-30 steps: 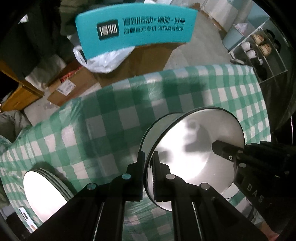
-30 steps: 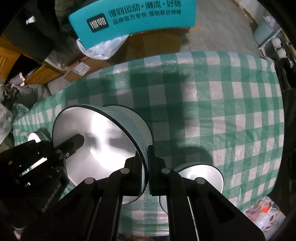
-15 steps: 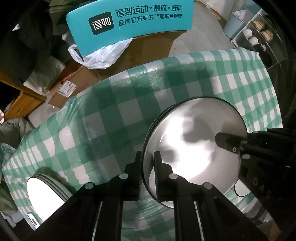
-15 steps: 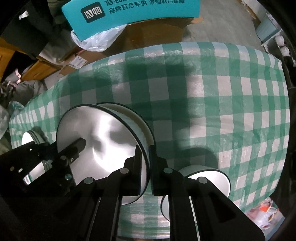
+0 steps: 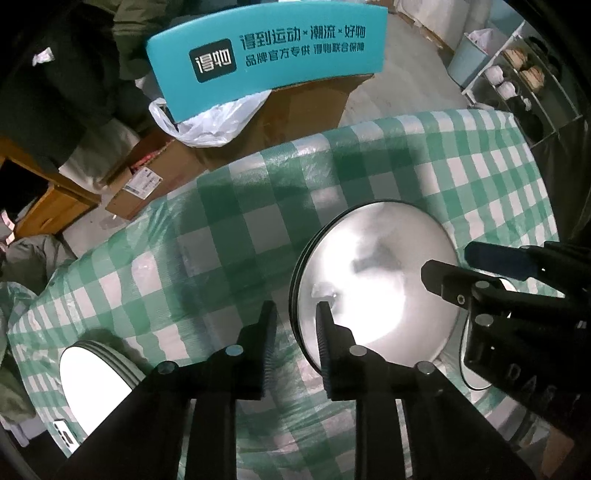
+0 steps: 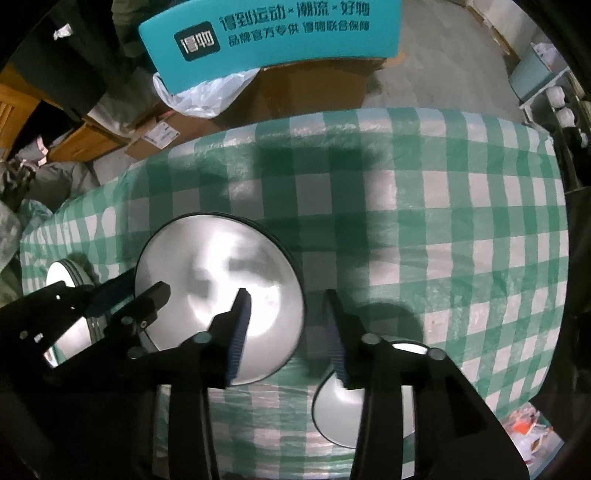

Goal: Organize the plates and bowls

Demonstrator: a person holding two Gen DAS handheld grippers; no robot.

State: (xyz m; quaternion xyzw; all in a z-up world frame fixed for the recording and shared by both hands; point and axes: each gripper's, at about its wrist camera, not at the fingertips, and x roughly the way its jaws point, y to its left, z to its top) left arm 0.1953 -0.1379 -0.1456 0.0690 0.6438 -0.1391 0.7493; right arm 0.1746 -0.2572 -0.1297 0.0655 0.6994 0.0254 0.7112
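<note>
Left wrist view: close above the checked cloth (image 5: 229,236), facing 12 o'clock toward the teal sign (image 5: 266,51). Right wrist view: same heading, just beside. Shared: bowl (image 5: 376,280) (image 6: 221,295), sign (image 6: 269,29), cloth (image 6: 443,221).

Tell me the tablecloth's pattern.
Green-and-white check; the tablecloth shows best in the right wrist view.

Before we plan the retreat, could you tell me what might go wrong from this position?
1. The rim of the large bowl sits between the open fingers of both the left hand-held gripper and the right hand-held gripper; pulling away sideways could catch the rim and drag or tip it.
2. The small bowl lies just under the right hand-held gripper; a low retreat might knock it.
</note>
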